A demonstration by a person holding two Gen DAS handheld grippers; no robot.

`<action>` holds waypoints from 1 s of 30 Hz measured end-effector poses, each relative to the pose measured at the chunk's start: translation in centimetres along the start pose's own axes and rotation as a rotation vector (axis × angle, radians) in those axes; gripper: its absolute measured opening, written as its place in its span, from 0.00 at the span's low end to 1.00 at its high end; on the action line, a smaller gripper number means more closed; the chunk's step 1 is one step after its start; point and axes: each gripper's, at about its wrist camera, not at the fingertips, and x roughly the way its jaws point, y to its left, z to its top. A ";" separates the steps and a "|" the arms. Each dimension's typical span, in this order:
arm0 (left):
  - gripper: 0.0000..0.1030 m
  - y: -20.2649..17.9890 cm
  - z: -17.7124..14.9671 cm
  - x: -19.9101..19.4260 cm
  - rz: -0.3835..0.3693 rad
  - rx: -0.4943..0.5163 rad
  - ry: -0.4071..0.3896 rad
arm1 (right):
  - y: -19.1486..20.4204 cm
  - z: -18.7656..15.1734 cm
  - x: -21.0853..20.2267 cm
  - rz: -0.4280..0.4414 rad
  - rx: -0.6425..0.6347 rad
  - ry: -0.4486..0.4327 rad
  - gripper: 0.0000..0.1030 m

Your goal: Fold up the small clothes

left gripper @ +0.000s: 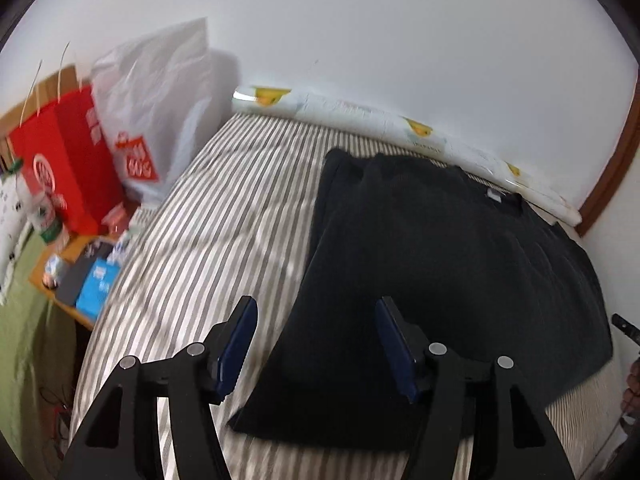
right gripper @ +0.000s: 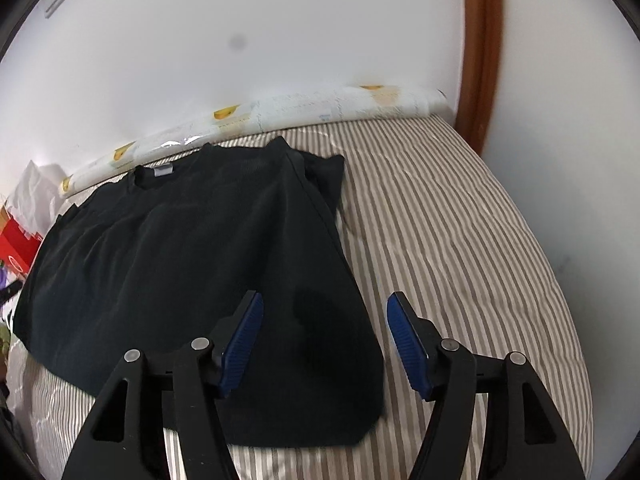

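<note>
Two black plastic fingers with ribbed blue pads frame each wrist view. On the left gripper (left gripper: pixel 316 344) they stand apart with nothing between them, hanging above the near left hem of the one black knit short-sleeved shirt (left gripper: pixel 440 272). The right gripper (right gripper: pixel 324 344) is likewise spread and empty; its left pad (right gripper: pixel 242 344) hangs over the shirt's right lower corner and the other pad over bare bedding.

The single shirt (right gripper: pixel 180 272) lies flat on a mattress covered in a brown-and-white striped sheet (right gripper: pixel 440 220), collar toward the white wall, a small pale label (right gripper: pixel 163 171) showing inside the neckline. Its right sleeve (right gripper: pixel 326 176) looks folded over near the shoulder.

One long white plastic-wrapped pack with yellow prints (left gripper: pixel 400 124) runs along the wall behind the collar.

Beyond the mattress's left edge stand one red paper bag (left gripper: pixel 68 160) and one white plastic bag with a red logo (left gripper: pixel 156 100), side by side. Below them, small blurred items lie on an orange-brown surface, among them one flat blue packet (left gripper: pixel 98 284).

A brown wooden door frame (right gripper: pixel 482 40) rises at the right.
</note>
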 end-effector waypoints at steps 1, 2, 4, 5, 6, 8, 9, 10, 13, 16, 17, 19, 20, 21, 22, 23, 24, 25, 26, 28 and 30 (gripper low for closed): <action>0.57 0.4 -0.5 -0.2 -0.001 -0.007 0.001 | -0.1 -0.5 -0.3 -0.001 0.003 0.001 0.63; 0.57 1.0 -1.1 -0.4 -0.003 -0.015 0.004 | -0.2 -1.0 -0.5 0.007 0.010 0.005 0.63; 0.57 1.4 -1.7 -0.3 -0.013 -0.022 0.017 | -0.1 -1.9 -0.5 0.025 0.017 0.017 0.63; 0.57 1.7 -1.9 -0.1 -0.019 -0.027 0.025 | 0.0 -2.4 -0.4 0.030 0.019 0.026 0.63; 0.57 1.8 -2.2 0.1 -0.024 -0.025 0.032 | 0.2 -2.7 -0.2 0.028 0.017 0.036 0.63; 0.57 1.7 -2.5 0.6 -0.024 -0.010 0.044 | 0.6 -3.4 0.4 0.019 0.011 0.049 0.63; 0.57 1.6 -2.7 0.8 -0.026 -0.004 0.045 | 0.6 -3.6 0.5 0.016 0.017 0.041 0.63; 0.57 1.5 -2.8 1.0 -0.032 0.004 0.050 | 0.6 -3.7 0.5 0.019 0.027 0.035 0.63; 0.57 1.2 -2.8 1.9 -0.041 0.011 0.057 | 0.1 -3.6 1.2 0.027 0.064 0.042 0.67; 0.58 1.2 -2.6 2.3 -0.047 0.013 0.050 | -0.3 -3.4 2.3 0.023 0.093 0.055 0.69; 0.58 1.0 -2.5 2.4 -0.045 0.017 0.049 | -0.4 -3.3 2.5 0.025 0.102 0.059 0.69; 0.56 0.7 -2.4 2.5 -0.034 0.028 0.046 | -0.4 -3.1 2.9 0.022 0.103 0.062 0.69; 0.52 0.6 -2.5 2.5 -0.036 0.036 0.042 | -0.3 -3.0 3.0 0.021 0.099 0.062 0.68; 0.48 0.4 -2.6 2.4 -0.039 0.042 0.038 | -0.2 -3.0 3.0 0.020 0.090 0.060 0.60; 0.46 0.3 -2.7 2.3 -0.038 0.047 0.034 | 0.0 -3.1 2.9 0.035 0.077 0.056 0.53; 0.38 0.2 -2.8 2.2 -0.042 0.051 0.030 | 0.3 -3.1 2.7 0.061 0.062 0.052 0.40; 0.31 0.1 -2.9 2.0 -0.041 0.056 0.024 | 0.5 -3.2 2.5 0.068 0.050 0.047 0.33; 0.27 0.0 -3.0 1.8 -0.034 0.061 0.018 | 0.9 -3.3 2.2 0.049 0.026 0.034 0.30; 0.21 -0.1 -3.0 1.6 -0.036 0.063 0.013 | 1.1 -3.3 1.9 0.046 0.012 0.028 0.25; 0.19 -0.2 -3.1 1.2 -0.035 0.057 0.006 | 1.2 -3.4 1.5 0.045 0.011 0.016 0.21; 0.18 -0.2 -3.3 0.7 -0.036 0.047 0.000 | 1.0 -3.4 1.2 0.050 0.029 0.013 0.20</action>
